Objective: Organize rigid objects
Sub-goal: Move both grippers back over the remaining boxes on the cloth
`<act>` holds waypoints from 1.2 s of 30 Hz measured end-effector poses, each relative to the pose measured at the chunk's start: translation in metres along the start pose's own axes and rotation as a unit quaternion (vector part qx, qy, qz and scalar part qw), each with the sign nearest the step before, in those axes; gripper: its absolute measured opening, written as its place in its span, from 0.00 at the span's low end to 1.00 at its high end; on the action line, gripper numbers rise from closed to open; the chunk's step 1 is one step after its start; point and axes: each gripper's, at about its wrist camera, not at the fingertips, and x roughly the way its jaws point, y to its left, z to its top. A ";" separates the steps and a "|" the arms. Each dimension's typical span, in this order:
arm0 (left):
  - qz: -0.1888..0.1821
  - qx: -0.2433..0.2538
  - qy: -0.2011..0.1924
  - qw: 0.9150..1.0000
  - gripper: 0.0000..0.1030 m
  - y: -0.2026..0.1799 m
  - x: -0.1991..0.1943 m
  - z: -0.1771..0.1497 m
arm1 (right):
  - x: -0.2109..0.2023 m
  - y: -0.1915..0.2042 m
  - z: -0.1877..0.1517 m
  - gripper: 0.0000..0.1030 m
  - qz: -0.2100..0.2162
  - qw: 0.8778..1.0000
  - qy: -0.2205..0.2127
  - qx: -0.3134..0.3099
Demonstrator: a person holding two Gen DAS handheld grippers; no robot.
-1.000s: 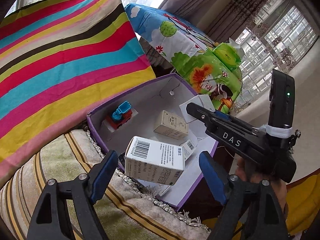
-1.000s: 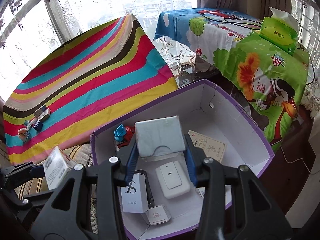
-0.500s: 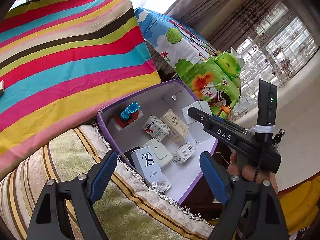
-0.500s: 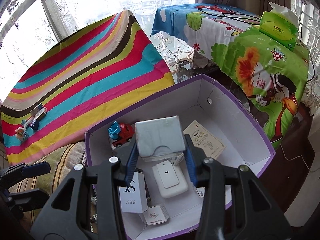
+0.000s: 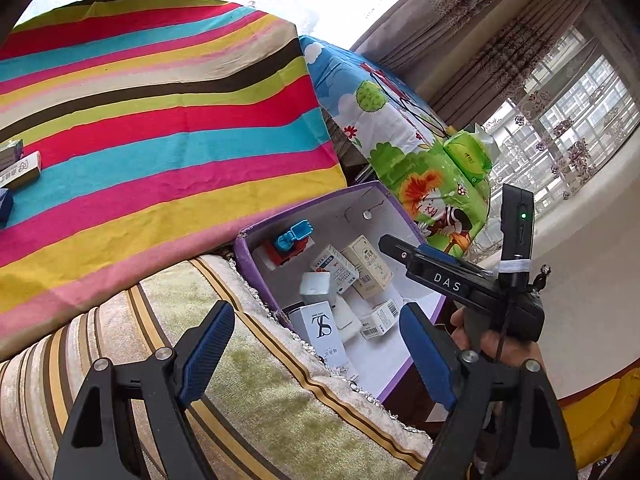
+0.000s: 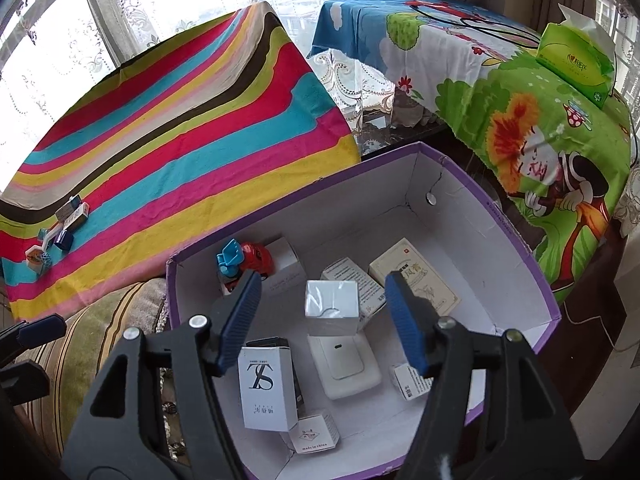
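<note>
Right gripper point(image 6: 324, 316) opening, jaws well clear of one grey-white box point(image 6: 331, 307) between them, which sits inside the purple box point(image 6: 516, 240). Left gripper point(image 5: 316, 352) gapes wide over the sofa, holding nothing. Inside: one "SZ" carton point(image 6: 266, 390), one flat white device point(image 6: 344, 364), one toy truck point(image 6: 246, 260). Far left, several small items point(image 6: 60, 228) on the striped cloth point(image 6: 180, 140); exact count unclear.

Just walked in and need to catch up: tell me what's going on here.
A person is sorting small boxes into a purple box using two hand-held grippers. The right hand-held gripper hangs over the purple box with its jaws opening; a silver box sits between them, untouched by the pads, among other cartons and a toy truck. The left hand-held gripper is open and empty. More small boxes wait on the striped cloth.
</note>
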 end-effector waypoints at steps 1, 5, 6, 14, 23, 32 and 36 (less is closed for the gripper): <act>0.002 -0.004 -0.003 1.000 0.83 0.003 -0.003 0.000 | -0.001 0.000 -0.001 0.79 -0.002 1.000 0.000 0.002; 0.012 -0.018 -0.019 1.000 0.83 0.016 -0.015 0.000 | -0.006 0.004 0.000 0.79 0.004 1.000 0.003 0.003; 0.014 -0.022 -0.023 0.999 0.83 0.019 -0.018 0.000 | -0.007 0.007 0.000 0.79 0.004 1.000 0.002 0.001; 0.033 -0.053 -0.060 0.996 0.83 0.051 -0.048 -0.004 | -0.023 0.040 0.006 0.80 0.014 0.999 -0.009 -0.028; 0.056 -0.088 -0.095 0.990 0.83 0.085 -0.079 -0.012 | -0.050 0.096 0.014 0.82 0.043 0.996 -0.037 -0.071; 0.070 -0.132 -0.099 0.984 0.83 0.118 -0.088 -0.015 | -0.052 0.131 0.003 0.83 0.068 0.991 -0.028 -0.108; 0.076 -0.166 -0.094 0.979 0.83 0.137 -0.089 -0.019 | -0.052 0.145 0.000 0.83 0.074 0.988 -0.027 -0.129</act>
